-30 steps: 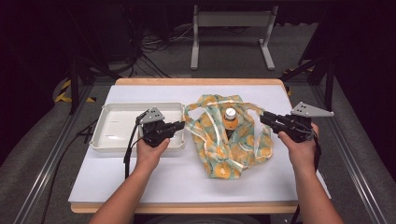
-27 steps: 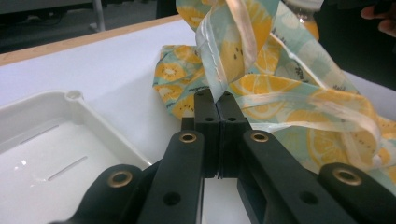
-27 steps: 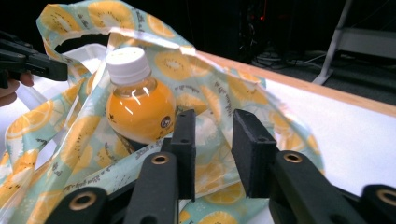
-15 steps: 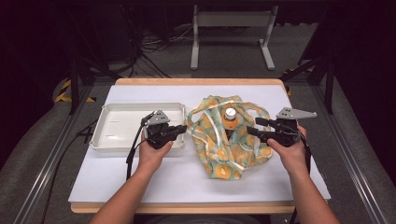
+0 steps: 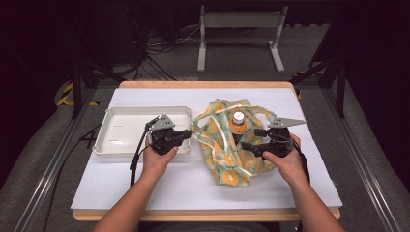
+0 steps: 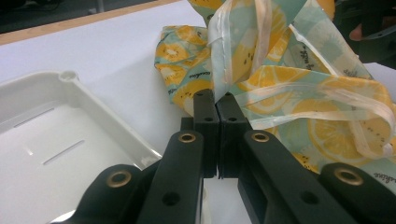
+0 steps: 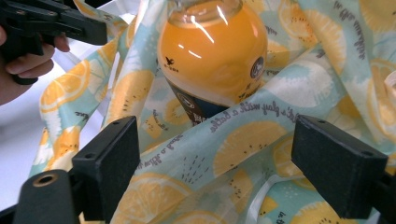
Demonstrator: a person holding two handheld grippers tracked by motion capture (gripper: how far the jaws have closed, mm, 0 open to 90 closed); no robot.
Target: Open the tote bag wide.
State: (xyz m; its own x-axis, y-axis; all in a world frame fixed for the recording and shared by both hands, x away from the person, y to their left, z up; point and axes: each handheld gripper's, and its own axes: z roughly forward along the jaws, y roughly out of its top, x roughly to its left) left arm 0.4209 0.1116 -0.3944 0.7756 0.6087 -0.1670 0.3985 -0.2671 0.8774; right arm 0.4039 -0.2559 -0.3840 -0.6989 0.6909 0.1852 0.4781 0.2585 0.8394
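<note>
Since a second ago, both my hands have drawn in toward the bag [image 5: 227, 150]; my right gripper [image 5: 247, 138] has slid left onto the cloth. Its jaws gape wide around the bag's rim, just before the orange bottle [image 7: 212, 56] standing inside. My left gripper [image 6: 216, 109] is clamped tight on the bag's edge beside the white tray [image 5: 123, 128]. All rests on the white table [image 5: 159, 183], dark floor beyond.

Thin, crinkly bag [image 6: 299, 98] with a lemon print and a soft sheen; glossy, smooth juice bottle [image 7: 212, 51] catching highlights. The white tray [image 5: 126, 129] looks like smooth hard plastic. Matt black gripper jaws with brass-coloured rivets; the table [image 5: 193, 183] has a matt white top and wood edge.
</note>
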